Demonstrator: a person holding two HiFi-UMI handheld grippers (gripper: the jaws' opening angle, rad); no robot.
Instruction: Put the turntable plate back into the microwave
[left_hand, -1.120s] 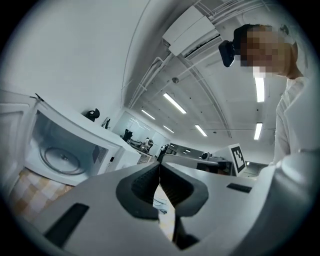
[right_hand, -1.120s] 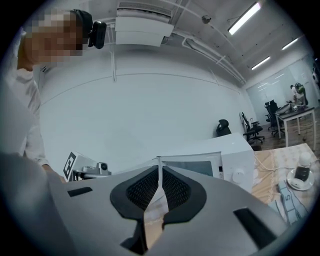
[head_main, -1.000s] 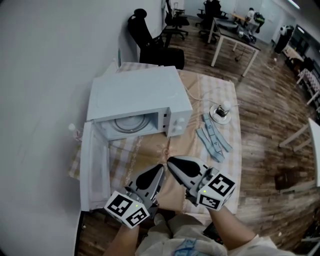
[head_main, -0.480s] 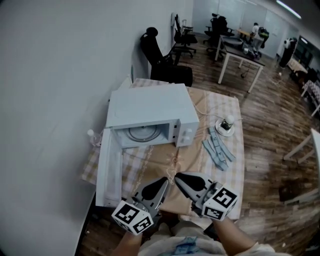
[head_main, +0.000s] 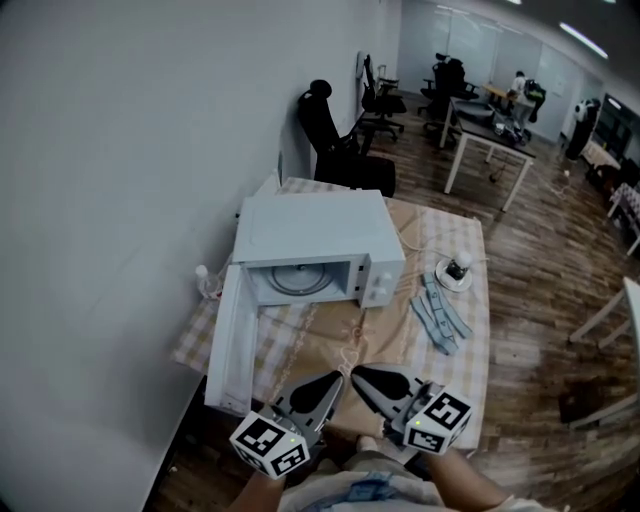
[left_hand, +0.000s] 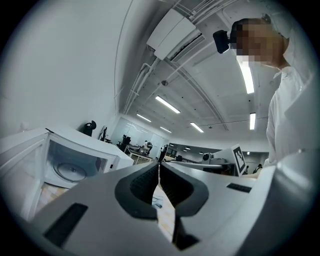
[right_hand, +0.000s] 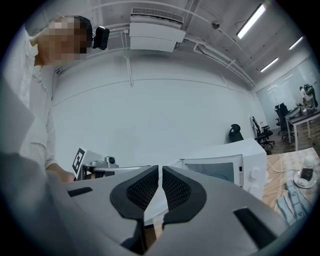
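Note:
The white microwave (head_main: 318, 238) stands on the checked tablecloth with its door (head_main: 230, 345) swung open to the left. The round glass turntable plate (head_main: 298, 281) lies flat inside the cavity; the left gripper view also shows the plate (left_hand: 70, 171). My left gripper (head_main: 336, 379) and right gripper (head_main: 358, 373) hover side by side over the table's near edge, well short of the microwave, pointing level. Both are shut with nothing between the pads, as the left gripper (left_hand: 159, 168) and right gripper (right_hand: 160, 172) show in their own views.
Right of the microwave lie folded blue cloth strips (head_main: 438, 320) and a small bottle on a saucer (head_main: 453, 271). A small white bottle (head_main: 205, 282) stands by the wall. Black office chairs (head_main: 335, 140) and desks (head_main: 490, 130) fill the room behind the table (head_main: 445, 385).
Both grippers and the head have drawn back from the microwave, which now looks smaller and farther off. The jaws stay shut, and the plate stays inside.

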